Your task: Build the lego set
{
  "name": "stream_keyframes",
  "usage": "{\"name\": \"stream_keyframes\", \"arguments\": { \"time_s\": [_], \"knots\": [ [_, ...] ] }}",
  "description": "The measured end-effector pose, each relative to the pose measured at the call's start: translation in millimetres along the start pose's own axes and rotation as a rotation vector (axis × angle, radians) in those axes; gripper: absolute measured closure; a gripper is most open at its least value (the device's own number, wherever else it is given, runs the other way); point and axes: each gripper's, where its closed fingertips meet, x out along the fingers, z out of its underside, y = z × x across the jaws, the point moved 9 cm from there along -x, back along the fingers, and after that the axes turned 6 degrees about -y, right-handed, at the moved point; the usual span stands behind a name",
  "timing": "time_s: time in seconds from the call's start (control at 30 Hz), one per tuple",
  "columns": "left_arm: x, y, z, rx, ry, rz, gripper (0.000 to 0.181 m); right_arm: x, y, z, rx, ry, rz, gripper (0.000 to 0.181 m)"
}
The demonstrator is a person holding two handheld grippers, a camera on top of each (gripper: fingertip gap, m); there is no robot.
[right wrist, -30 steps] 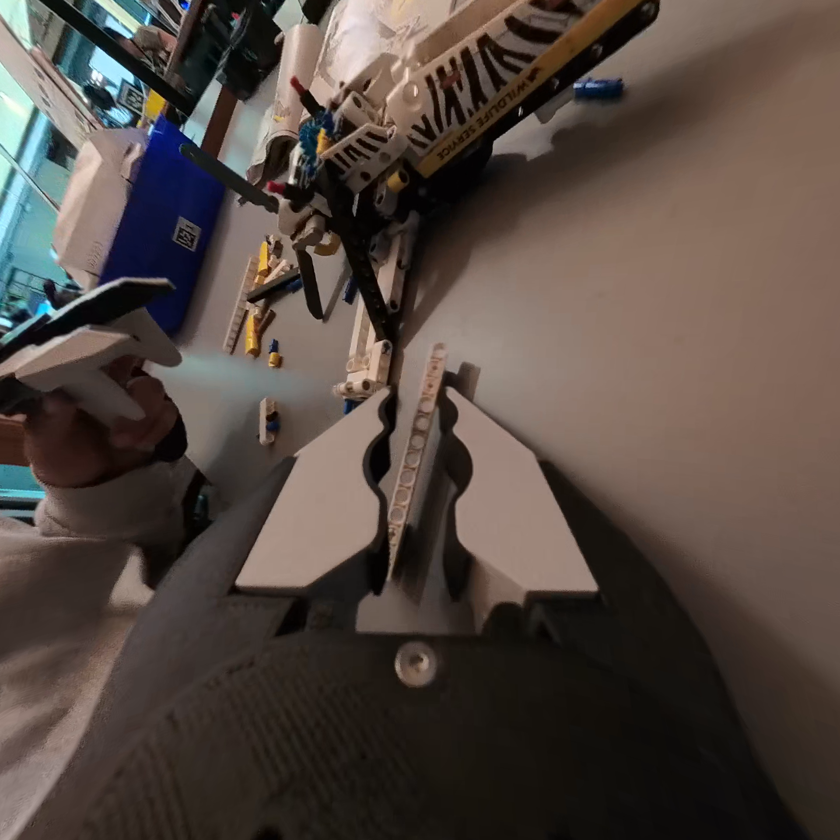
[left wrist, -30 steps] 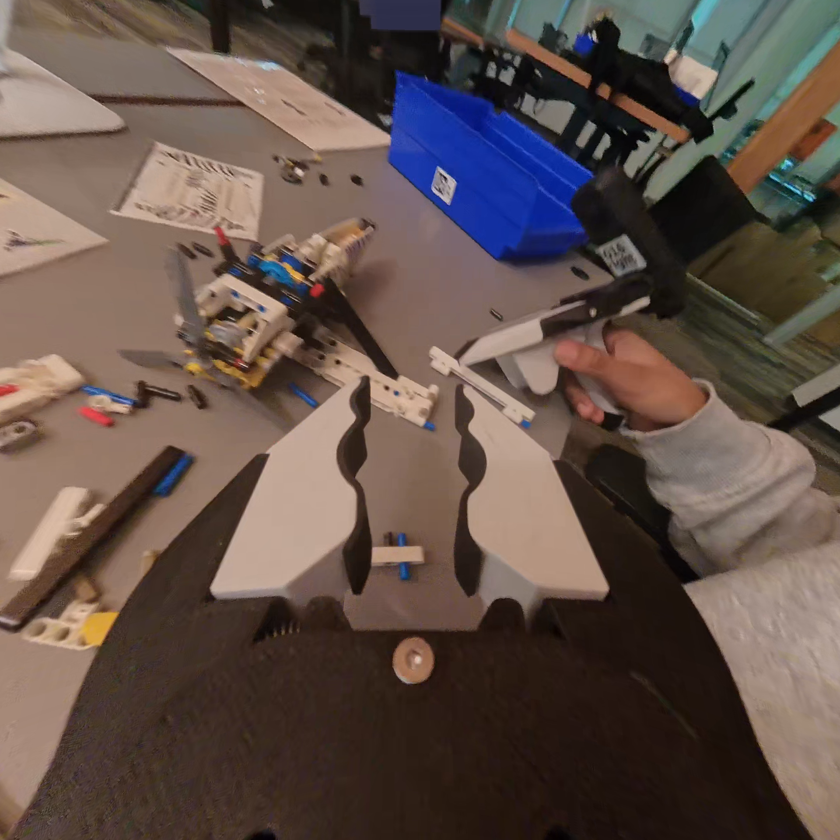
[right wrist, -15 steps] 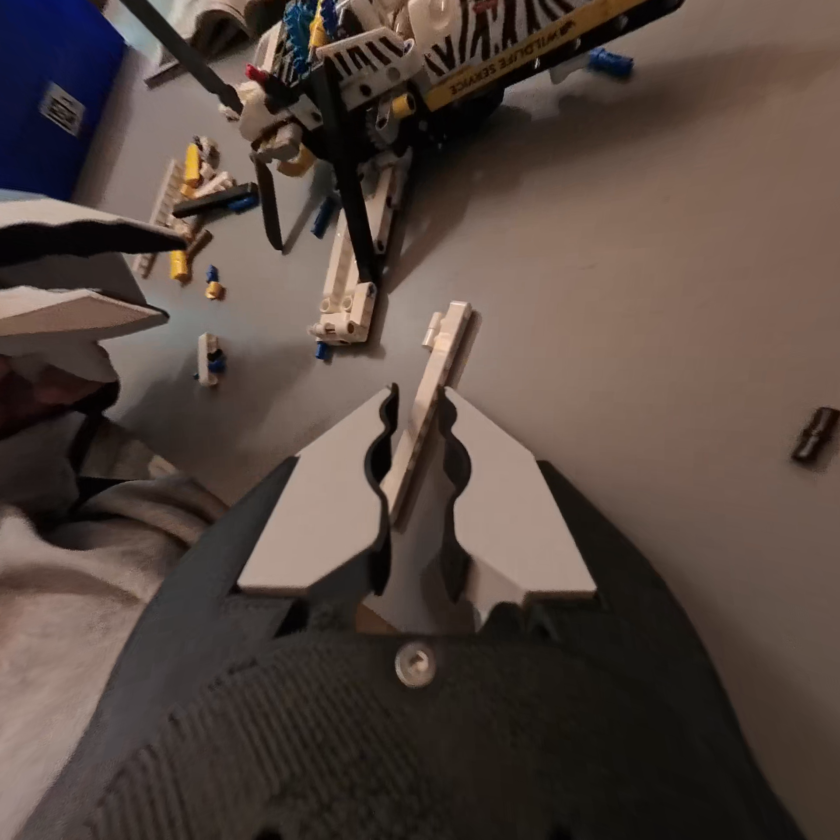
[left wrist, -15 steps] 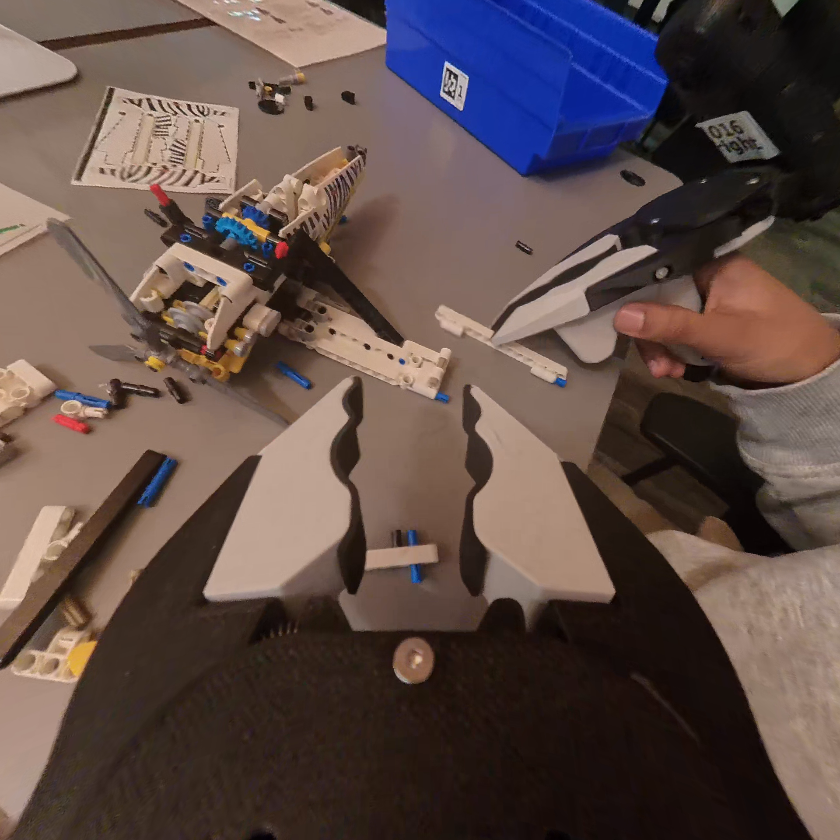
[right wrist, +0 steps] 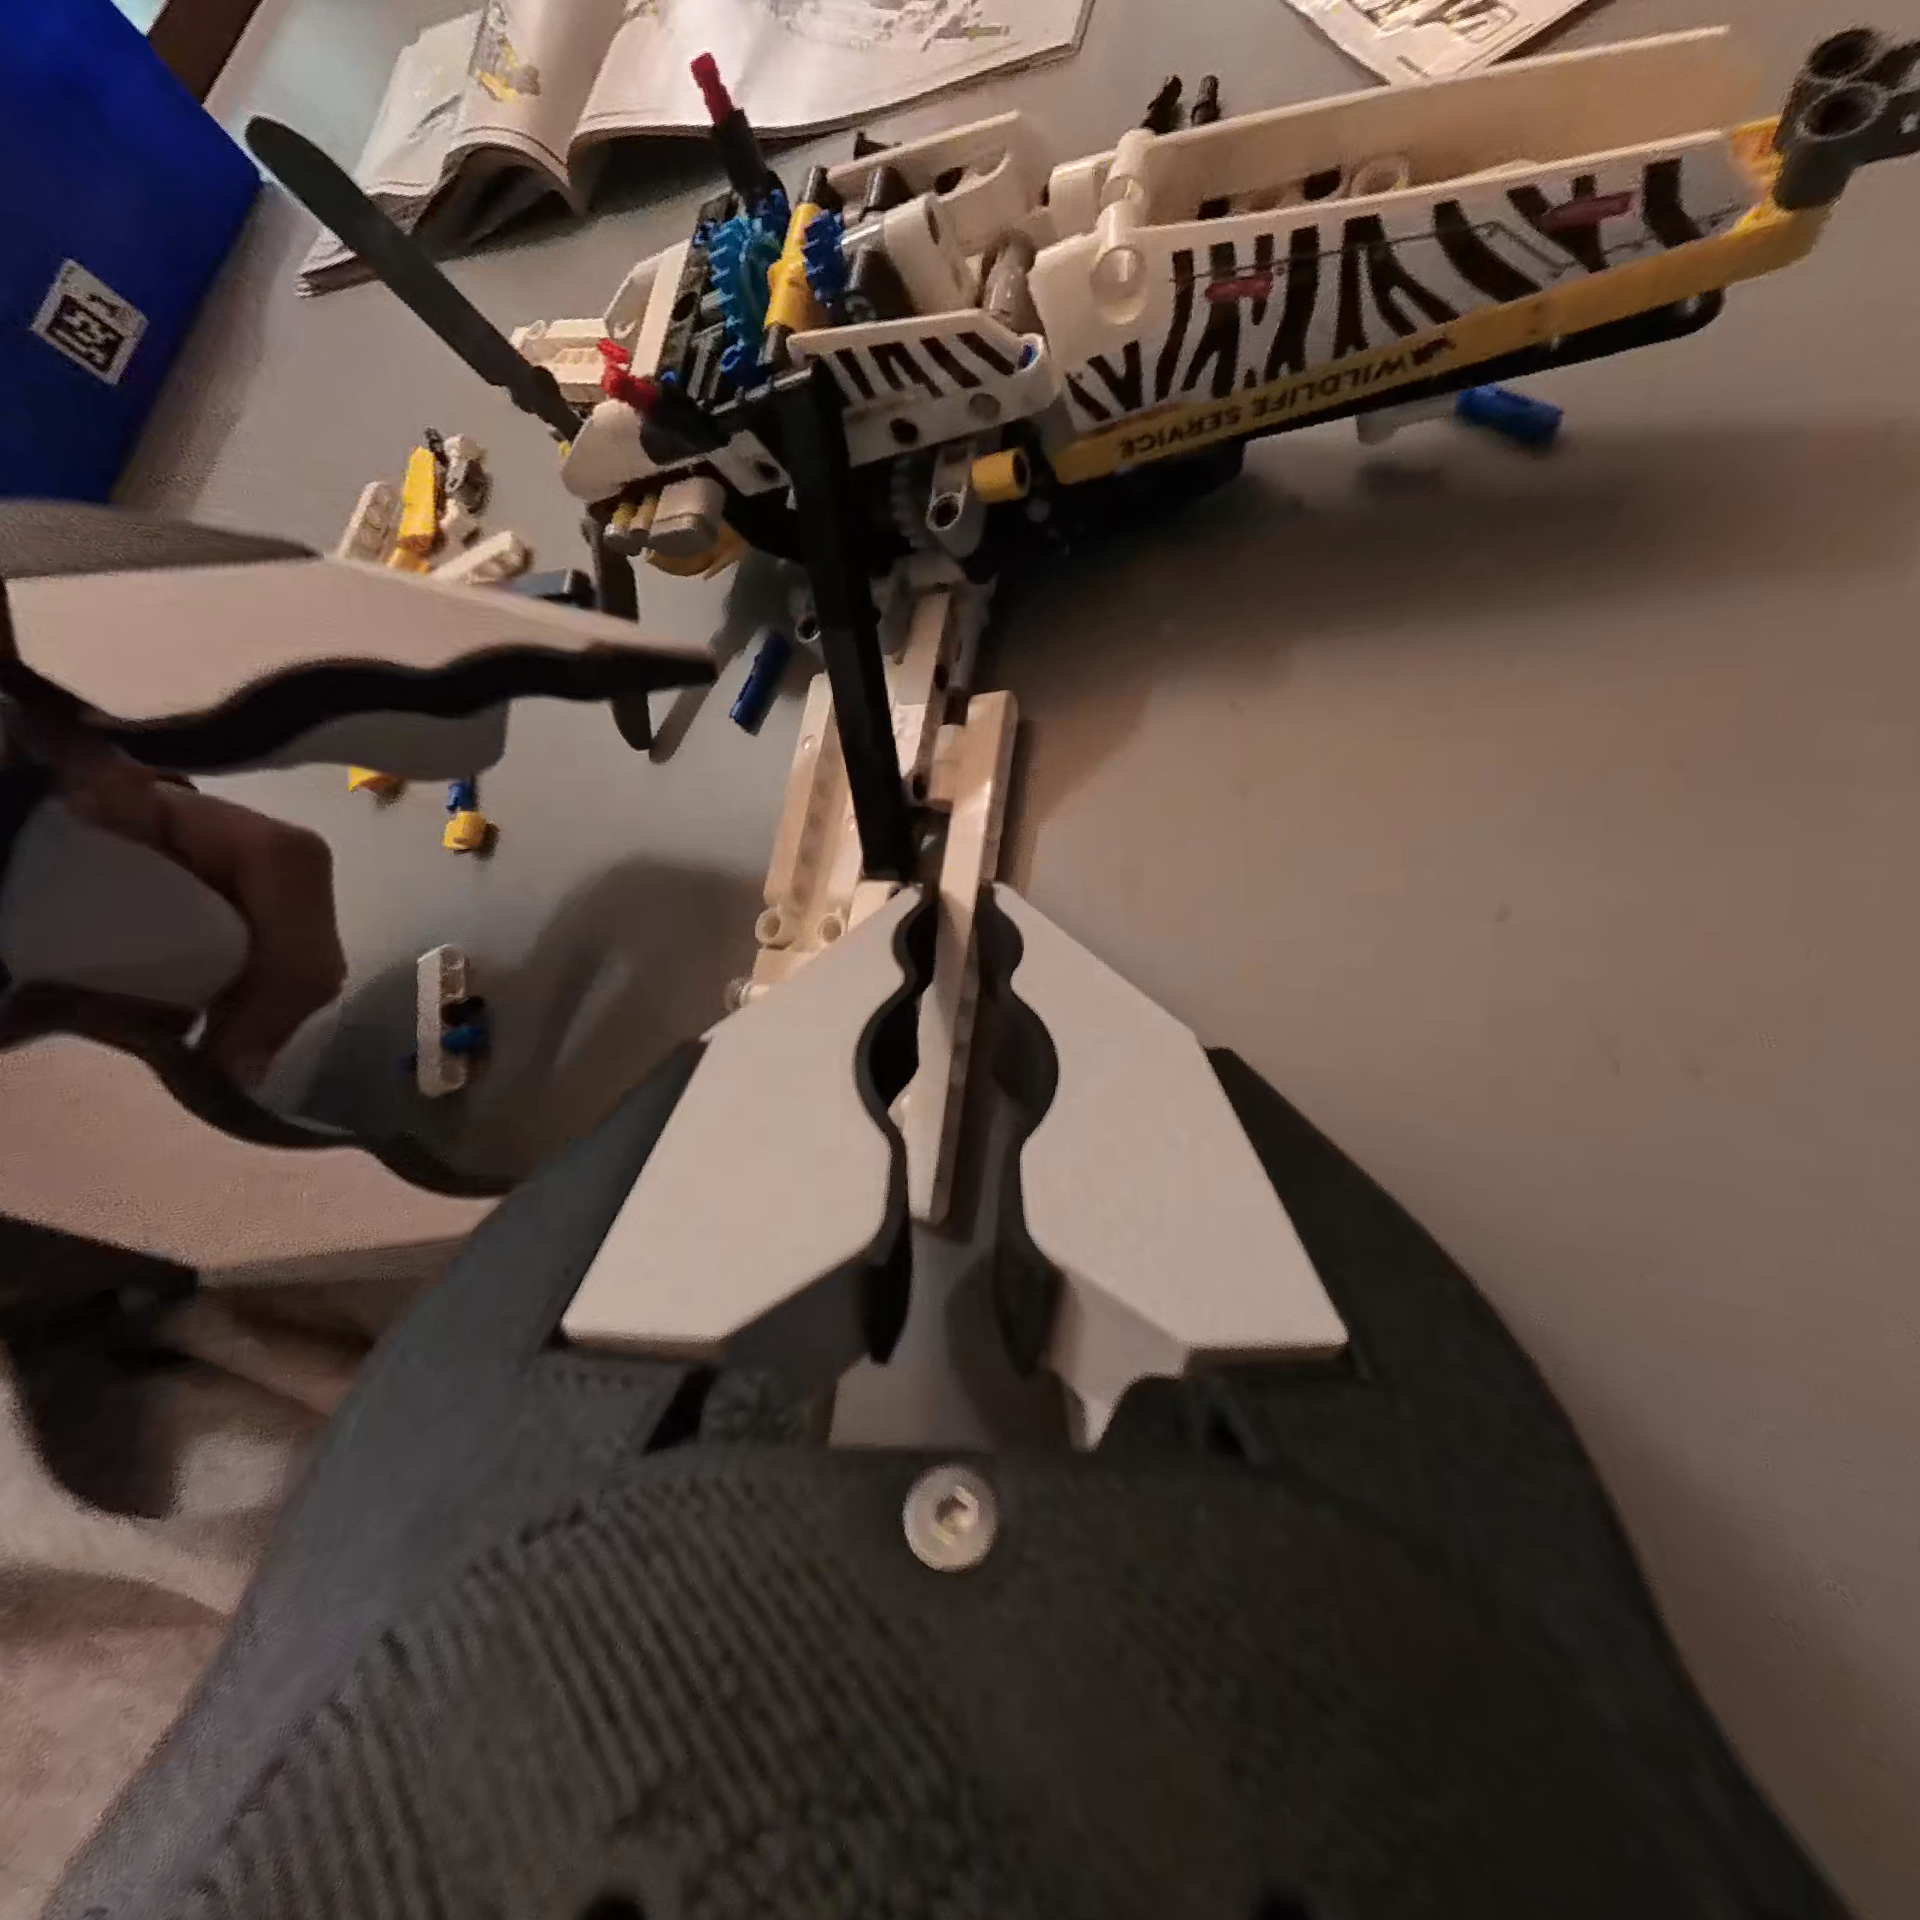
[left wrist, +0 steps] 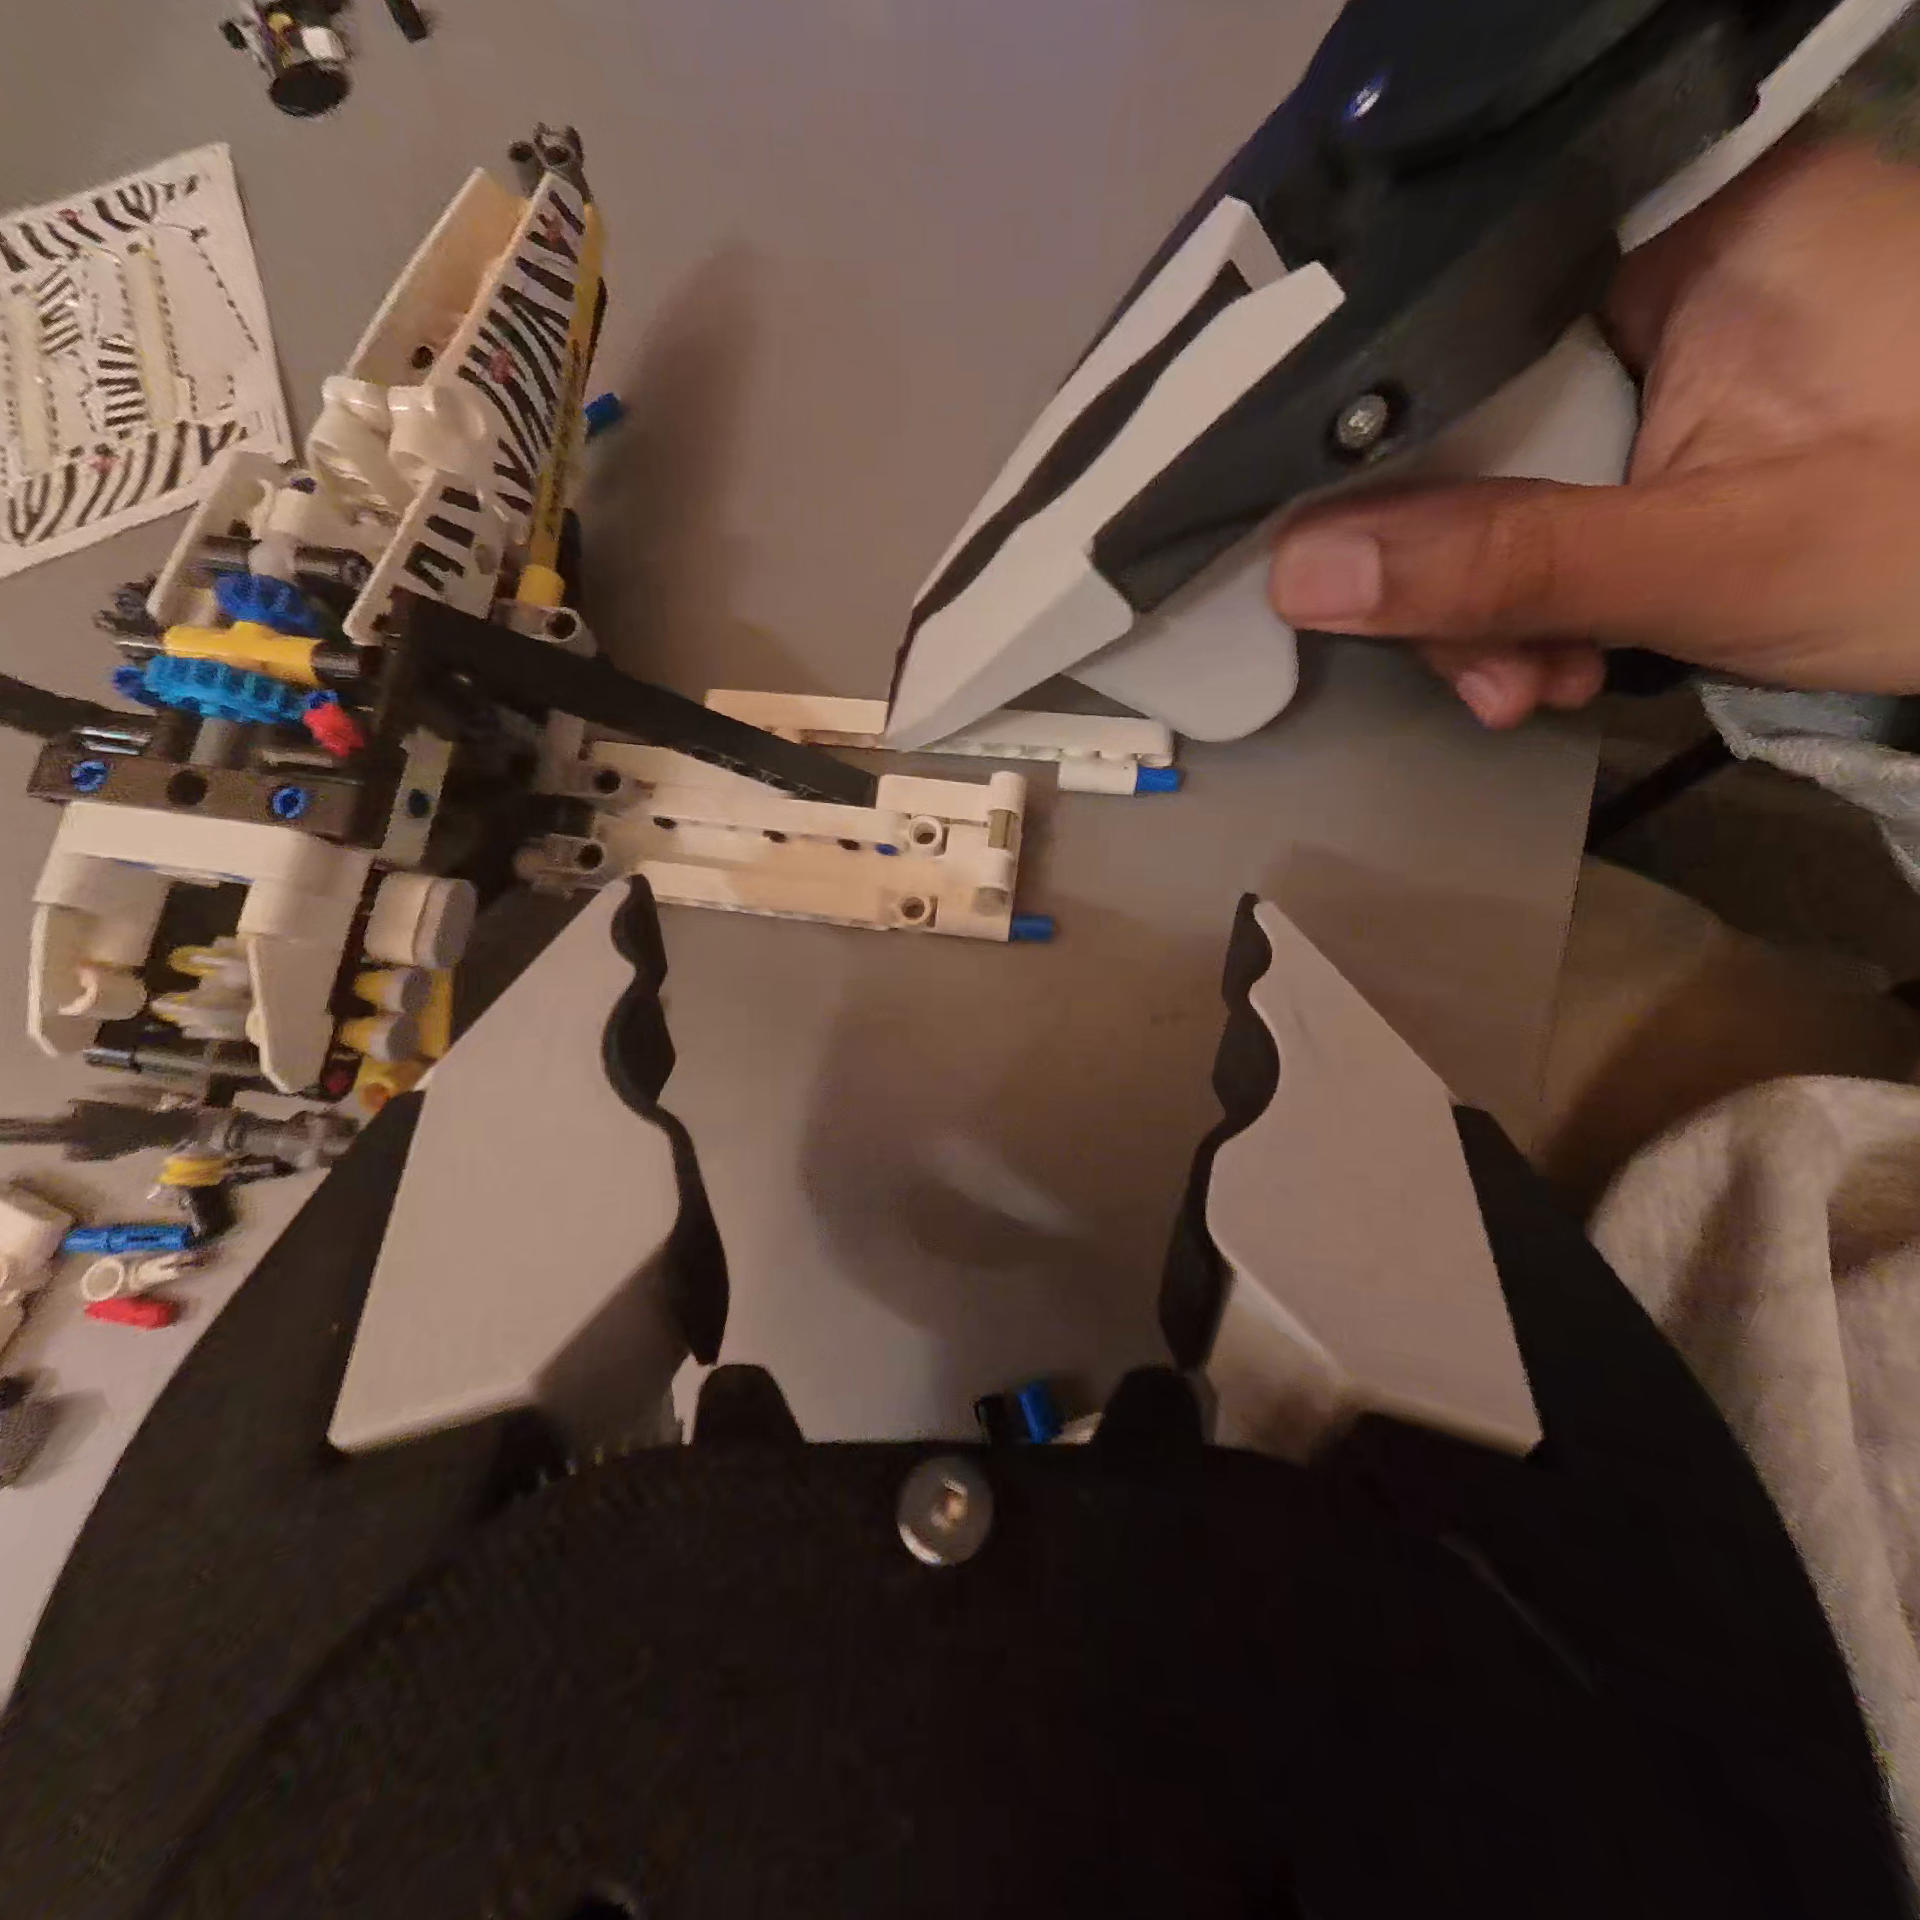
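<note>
White beam (right wrist: 961, 935): your right gripper (right wrist: 956, 1049) clamps it, long axis parallel, just beside model's wing (right wrist: 821, 821); left gripper (left wrist: 940, 1101) gapes empty.

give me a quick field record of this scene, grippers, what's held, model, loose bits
left gripper: open, empty, above the table
right gripper: shut on white beam
beam position: alongside the model's white wing, on the table
model: zebra-striped plane, partly built, lying on the table
loose bits: small parts left of the model
paper: booklet behind the model
</note>
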Motion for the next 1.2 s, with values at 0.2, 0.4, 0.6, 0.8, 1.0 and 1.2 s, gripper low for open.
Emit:
{"name": "stream_keyframes", "arguments": {
  "time_s": [0.2,0.4,0.6,0.8,1.0,1.2],
  "knots": [
    [11.2,-4.0,-2.4,0.031,-0.054,0.023,0.078,4.0,1.1,-4.1,0.032,0.012,-0.026,0.175],
    [17.4,-7.0,-4.2,0.029,-0.076,0.048,0.087,6.1,1.8,-6.4,0.041,0.017,-0.019,0.175],
    [17.6,-7.2,-5.8,0.037,-0.1,0.05,0.088,5.7,1.8,-6.6,0.045,0.029,-0.007,0.176],
    [17.8,-6.4,-5.7,0.027,-0.098,0.063,0.091,5.2,2.7,-6.1,0.07,0.04,-0.007,0.176],
    [17.5,-6.1,-5.2,0.023,-0.097,0.067,0.091,3.6,1.5,-5.8,0.078,0.063,-0.002,0.176],
    [17.3,-5.1,-4.5,0.018,-0.092,0.064,0.092,2.0,1.8,-5.7,0.081,0.078,-0.009,0.176]
  ]
}}
